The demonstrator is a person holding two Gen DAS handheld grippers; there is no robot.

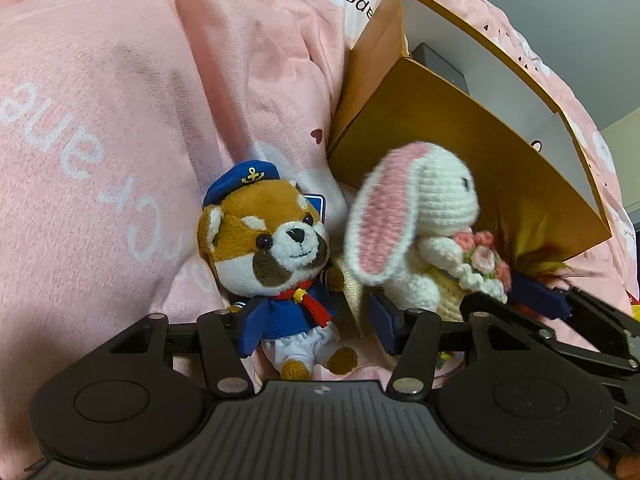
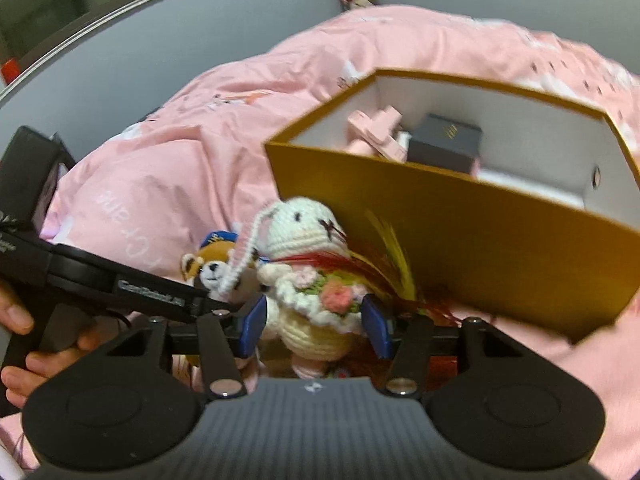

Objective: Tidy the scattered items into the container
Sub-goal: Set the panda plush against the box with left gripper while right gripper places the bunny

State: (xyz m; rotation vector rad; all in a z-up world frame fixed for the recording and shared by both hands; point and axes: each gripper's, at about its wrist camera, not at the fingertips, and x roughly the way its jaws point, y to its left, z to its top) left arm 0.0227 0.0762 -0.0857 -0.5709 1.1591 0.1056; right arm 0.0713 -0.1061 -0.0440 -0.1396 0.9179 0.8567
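**A:** How far along are you with the tidying?

**B:** Partway, I'd judge. Your gold cardboard box with the white lining point(image 2: 460, 240) already holds a pale pink object point(image 2: 374, 134) and a small dark grey box point(image 2: 446, 144). Two toys are left on the pink bedding point(image 1: 100, 120): the white crocheted rabbit with pink ears and a knitted bouquet point(image 2: 316, 280), and the brown-and-white plush animal in a blue sailor cap and red scarf point(image 1: 280, 256).

**A:** And where do my jaws stand?

**B:** Your right gripper point(image 2: 316, 324) has its jaws about half open on either side of the rabbit's body. The blue pads look close to it, but the frame is blurred and I can't tell whether they press on it. The gold box sits just beyond and to the right of those jaws. Your left gripper point(image 1: 318, 330) has its jaws spread fairly wide around the sailor plush's lower body, with a gap on the right pad's side, so it is not gripped.

**A:** What does one camera give me that the other doesn't?

**B:** Only the right wrist view looks down into the box and shows its contents, plus your hand point(image 2: 16, 320) on the left tool's handle. The left wrist view shows the sailor plush whole, and the red and yellow feathers point(image 1: 536, 260) against the box wall.
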